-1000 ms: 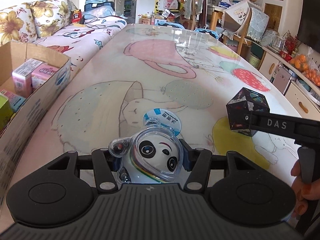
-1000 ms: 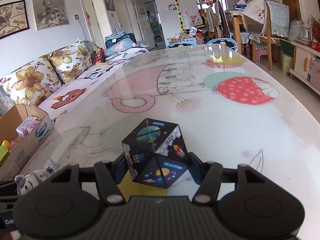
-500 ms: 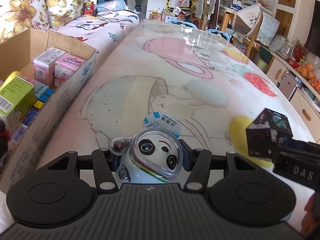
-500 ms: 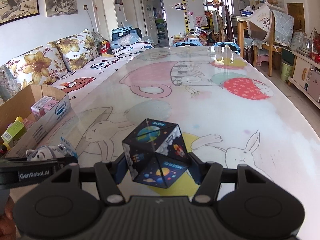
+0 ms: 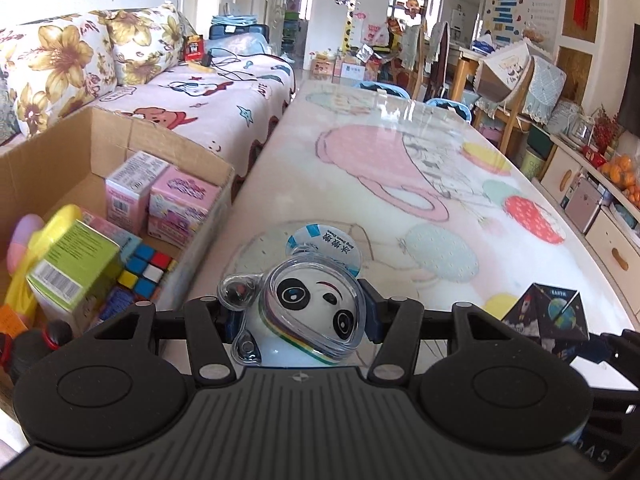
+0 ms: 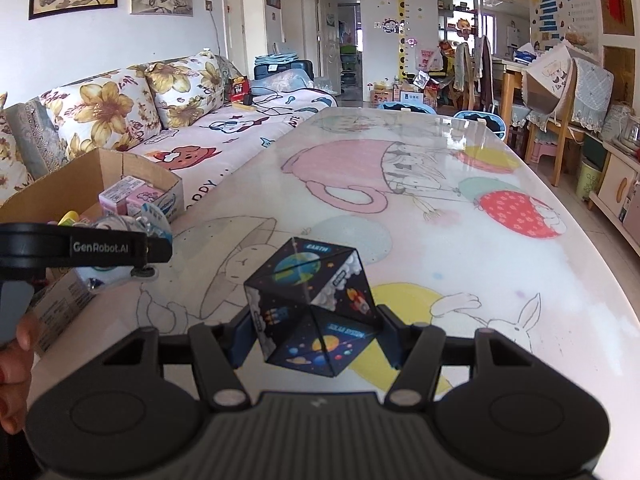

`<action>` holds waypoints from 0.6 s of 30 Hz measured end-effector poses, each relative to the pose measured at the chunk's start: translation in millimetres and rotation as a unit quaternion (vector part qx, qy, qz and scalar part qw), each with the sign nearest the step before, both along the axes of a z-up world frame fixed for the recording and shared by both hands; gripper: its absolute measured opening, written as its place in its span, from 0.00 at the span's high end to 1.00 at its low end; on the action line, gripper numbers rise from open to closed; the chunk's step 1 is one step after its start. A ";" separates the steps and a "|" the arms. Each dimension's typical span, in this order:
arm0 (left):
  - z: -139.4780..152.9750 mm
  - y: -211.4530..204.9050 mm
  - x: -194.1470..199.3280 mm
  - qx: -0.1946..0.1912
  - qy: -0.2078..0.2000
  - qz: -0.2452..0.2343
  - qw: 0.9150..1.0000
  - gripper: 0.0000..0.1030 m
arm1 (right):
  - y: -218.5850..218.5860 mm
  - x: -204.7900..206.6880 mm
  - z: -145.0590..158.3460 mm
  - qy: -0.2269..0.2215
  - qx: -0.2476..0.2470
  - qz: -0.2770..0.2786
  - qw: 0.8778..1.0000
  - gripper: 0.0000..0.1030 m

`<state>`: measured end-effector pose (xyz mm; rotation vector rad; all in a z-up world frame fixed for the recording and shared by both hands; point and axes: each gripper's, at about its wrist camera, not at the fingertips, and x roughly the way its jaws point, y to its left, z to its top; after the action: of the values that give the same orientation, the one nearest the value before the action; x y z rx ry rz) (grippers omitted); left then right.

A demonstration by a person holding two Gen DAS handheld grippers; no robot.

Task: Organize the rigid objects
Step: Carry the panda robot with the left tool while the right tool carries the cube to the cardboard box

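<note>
The left gripper (image 5: 300, 320) is clamped on a panda figure (image 5: 308, 316) in a clear shell, held above the near left edge of the table (image 5: 400, 184), just beside an open cardboard box (image 5: 120, 140) of small cartons. To its right, the right gripper (image 6: 312, 332) grips a dark space-printed cube (image 6: 312, 304) over the tabletop.

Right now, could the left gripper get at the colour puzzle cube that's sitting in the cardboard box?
Probably not yet. The left gripper is shut on the panda figure, so its jaws are occupied. The puzzle cube lies uncovered in the cardboard box, though a green carton crowds one side.
</note>
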<state>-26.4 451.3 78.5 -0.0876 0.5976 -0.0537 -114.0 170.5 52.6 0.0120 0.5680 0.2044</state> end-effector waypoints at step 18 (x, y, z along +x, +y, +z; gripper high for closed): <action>21.3 51.6 4.9 0.027 -0.060 0.089 0.994 0.34 | 75.0 31.5 31.6 -0.046 -0.017 0.081 0.996 0.41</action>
<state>-21.5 502.9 99.8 -0.0842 0.4685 0.1299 -82.5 245.5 84.2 -0.0764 0.4803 0.3510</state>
